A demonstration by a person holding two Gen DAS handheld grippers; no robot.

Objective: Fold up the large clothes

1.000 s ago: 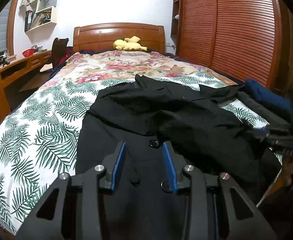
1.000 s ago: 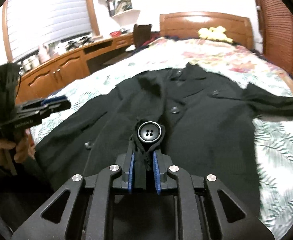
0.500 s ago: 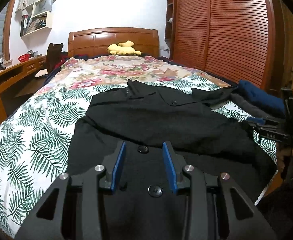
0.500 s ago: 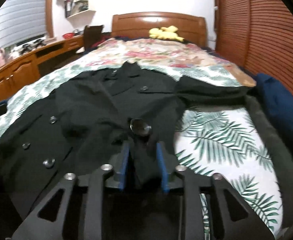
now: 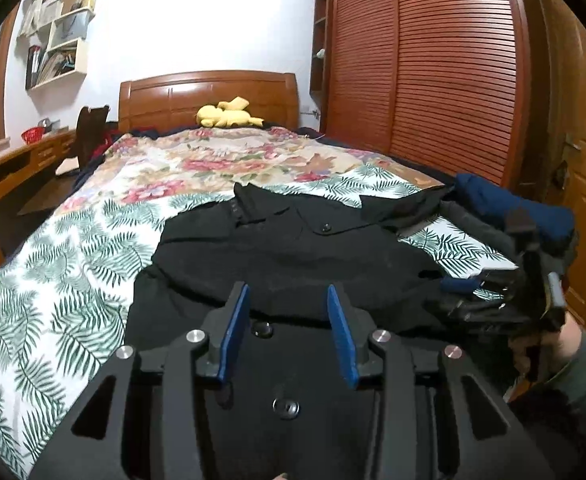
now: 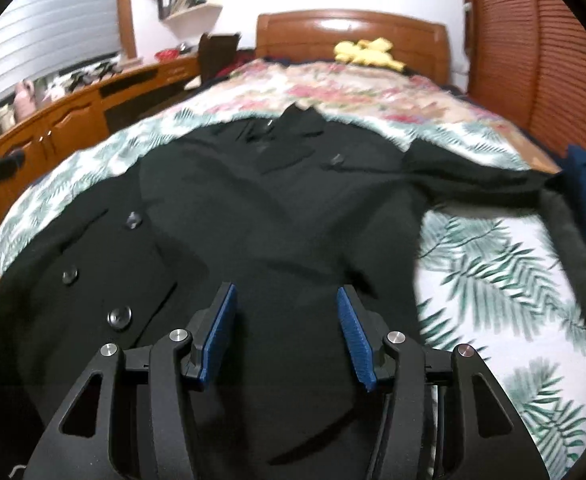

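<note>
A large black buttoned coat [image 5: 293, 248] lies on the leaf-patterned bedspread [image 5: 65, 280], collar toward the headboard, its left half folded over the middle. One sleeve reaches right toward the bed edge [image 6: 473, 172]. My left gripper [image 5: 288, 300] is open and empty over the coat's lower front, near two buttons. My right gripper [image 6: 287, 300] is open and empty just above the coat [image 6: 273, 208] near its hem. The right gripper also shows at the right edge of the left wrist view [image 5: 493, 280].
A dark blue and grey pile of clothes [image 5: 509, 208] sits at the bed's right edge. A yellow plush toy [image 5: 227, 114] lies by the wooden headboard. A wooden desk [image 6: 73, 116] runs along the left, a slatted wardrobe [image 5: 433, 72] along the right.
My right gripper carried the coat's buttoned edge across to the right, then opened and let it go. The coat's left half now lies folded over. The left gripper stayed open.
</note>
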